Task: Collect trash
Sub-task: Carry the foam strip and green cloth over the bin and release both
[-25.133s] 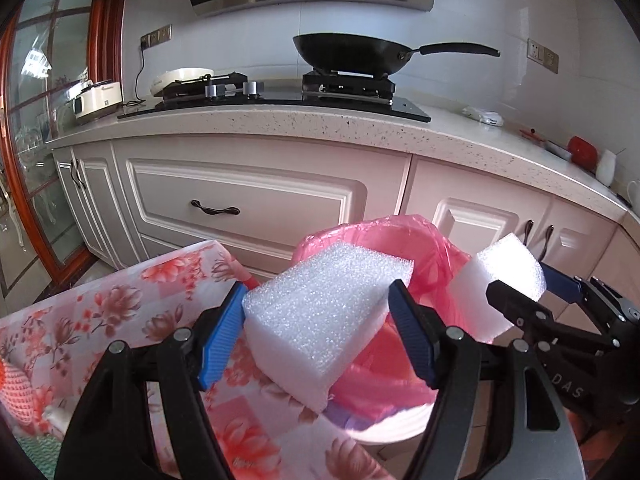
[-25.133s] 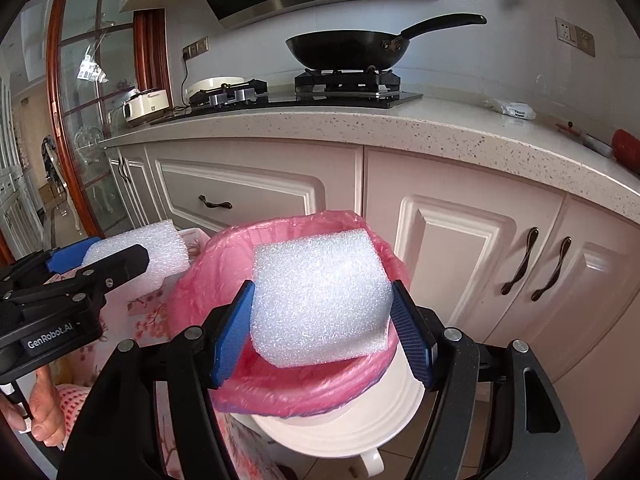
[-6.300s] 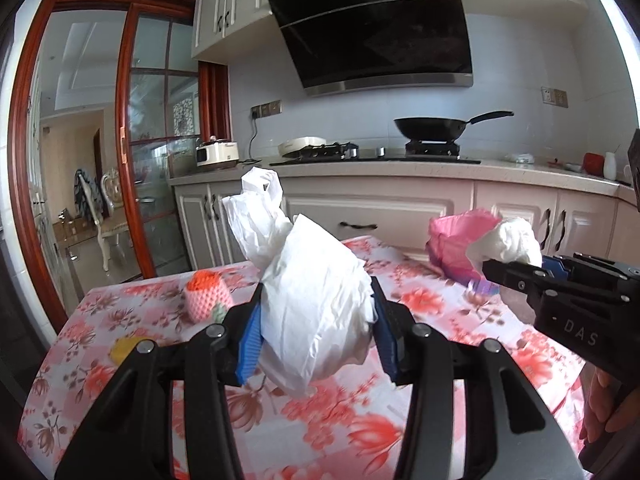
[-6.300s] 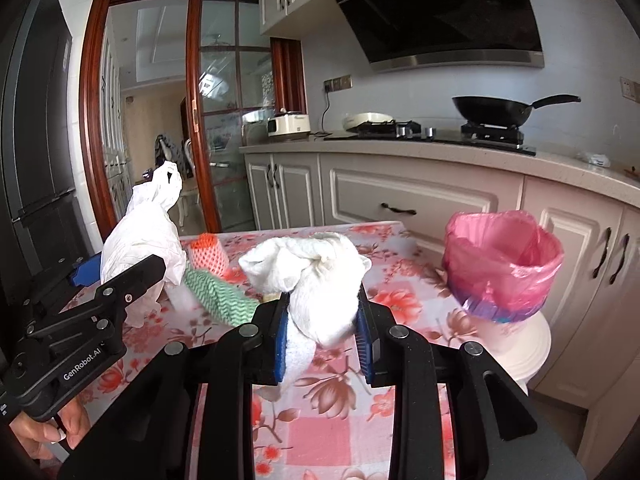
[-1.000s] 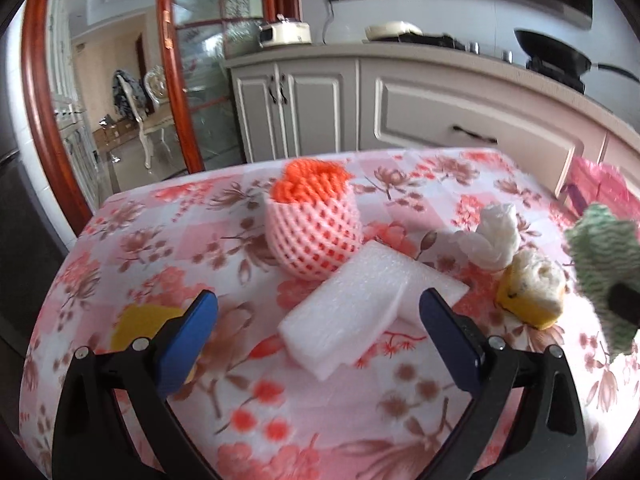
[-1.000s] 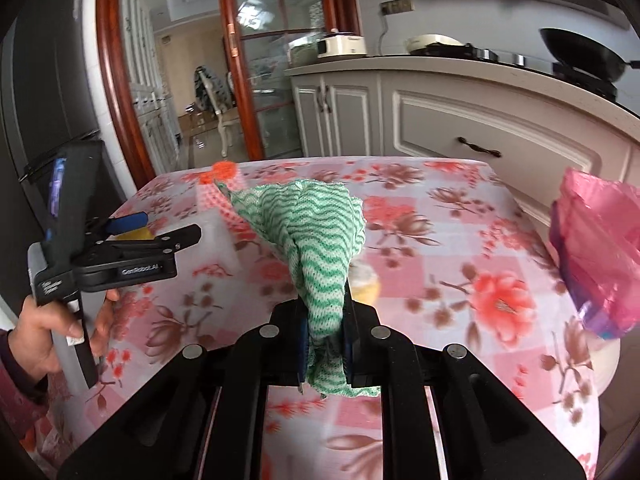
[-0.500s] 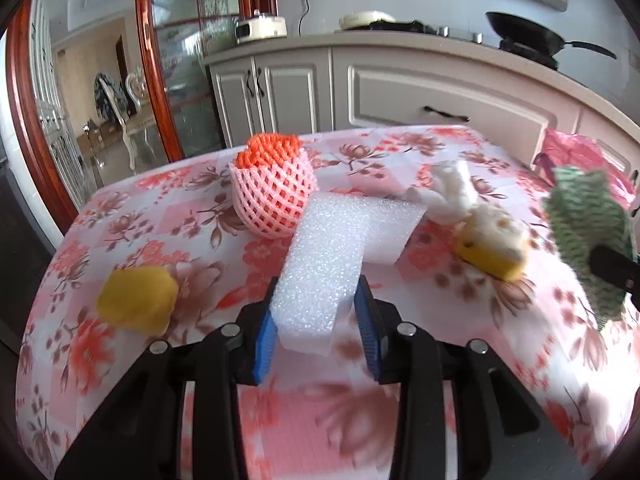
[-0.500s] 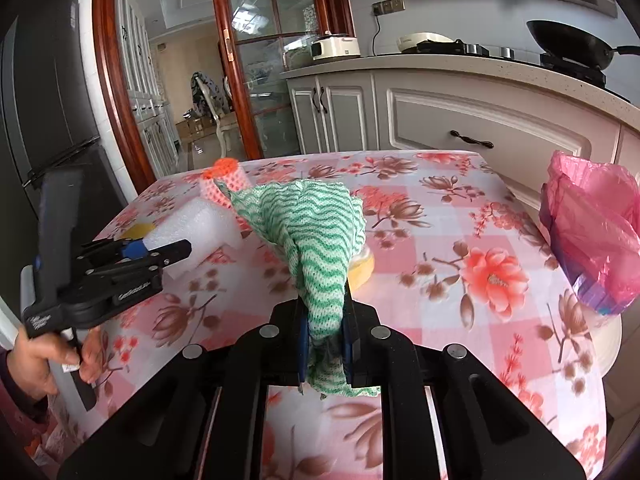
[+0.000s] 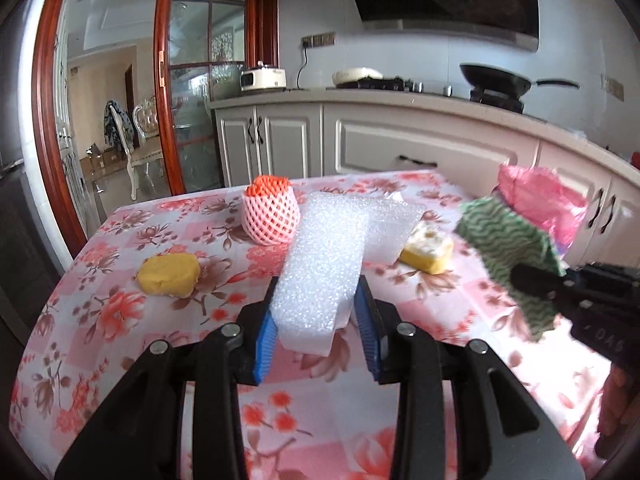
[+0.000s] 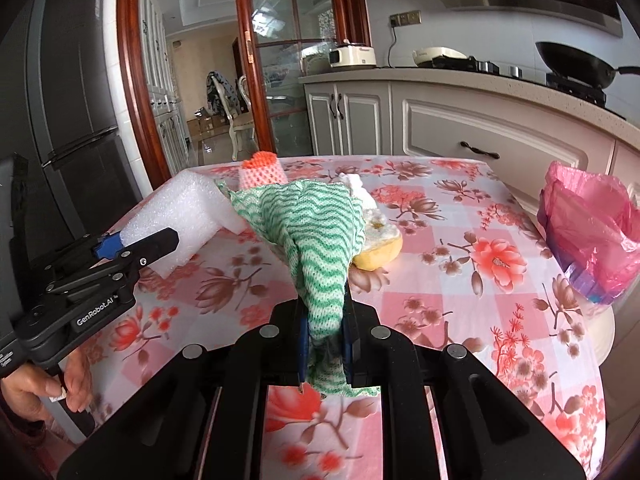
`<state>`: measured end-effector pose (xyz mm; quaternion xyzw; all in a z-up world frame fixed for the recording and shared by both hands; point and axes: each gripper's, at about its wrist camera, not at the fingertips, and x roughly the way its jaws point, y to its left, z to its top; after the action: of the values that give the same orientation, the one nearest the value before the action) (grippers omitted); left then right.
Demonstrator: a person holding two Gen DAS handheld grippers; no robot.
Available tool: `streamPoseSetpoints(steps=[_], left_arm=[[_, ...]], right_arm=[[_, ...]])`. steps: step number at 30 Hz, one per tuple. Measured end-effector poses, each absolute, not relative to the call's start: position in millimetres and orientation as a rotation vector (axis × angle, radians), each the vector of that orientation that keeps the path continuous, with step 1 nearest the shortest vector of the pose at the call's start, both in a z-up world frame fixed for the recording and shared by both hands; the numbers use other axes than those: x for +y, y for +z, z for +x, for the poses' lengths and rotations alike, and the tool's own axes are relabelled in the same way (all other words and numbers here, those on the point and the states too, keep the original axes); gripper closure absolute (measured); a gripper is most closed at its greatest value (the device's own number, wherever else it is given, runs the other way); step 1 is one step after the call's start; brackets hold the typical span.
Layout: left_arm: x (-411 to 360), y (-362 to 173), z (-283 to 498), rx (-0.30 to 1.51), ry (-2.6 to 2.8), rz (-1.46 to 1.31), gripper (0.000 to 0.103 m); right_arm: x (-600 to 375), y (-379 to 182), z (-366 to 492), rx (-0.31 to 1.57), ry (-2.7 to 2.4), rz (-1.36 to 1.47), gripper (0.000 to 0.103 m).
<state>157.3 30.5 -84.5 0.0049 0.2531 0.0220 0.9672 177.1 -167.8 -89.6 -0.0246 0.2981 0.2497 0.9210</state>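
Two grippers are loaded. The left gripper has its blue pads pressed on the near end of an L-shaped foam piece, which sticks out ahead of the jaws, clear of the table. The right gripper is clamped fully down on a green cloth that fans out above the jaws and hangs a little below them. The bin, lined with a pink bag, stands just off the table's far right edge, well apart from both loads.

The step in hand looks like carrying both pieces to the bin. To do it well, I would keep both grips firm until each load is right over the bag's mouth, take the two in turn so the grippers do not crowd each other, and bring the foam in end first, since its bent arm could catch the rim. The cloth is limp and should drop cleanly once released.

Only the left view shows a yellow sponge lying alone at the table's left, and the net-wrapped fruit in full. Only the right view shows the hand holding the left gripper, and the bin's white base.
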Motion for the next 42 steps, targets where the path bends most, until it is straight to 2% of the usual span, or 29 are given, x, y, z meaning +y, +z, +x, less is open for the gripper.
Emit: streamPoseSetpoints(steps=[22,42], left_arm=[[-11.8,-22.0,94.7,0.284,-0.008,0.015,0.068],[-113.7,7.1,125.3,0.189,-0.205,0.075,0.068]], right_arm=[[-195.4,-31.0,124.0,0.403,0.468,-0.012,0.088],[-288.7,-7.7,128.8,0.309,0.233,0.018,0.088]])
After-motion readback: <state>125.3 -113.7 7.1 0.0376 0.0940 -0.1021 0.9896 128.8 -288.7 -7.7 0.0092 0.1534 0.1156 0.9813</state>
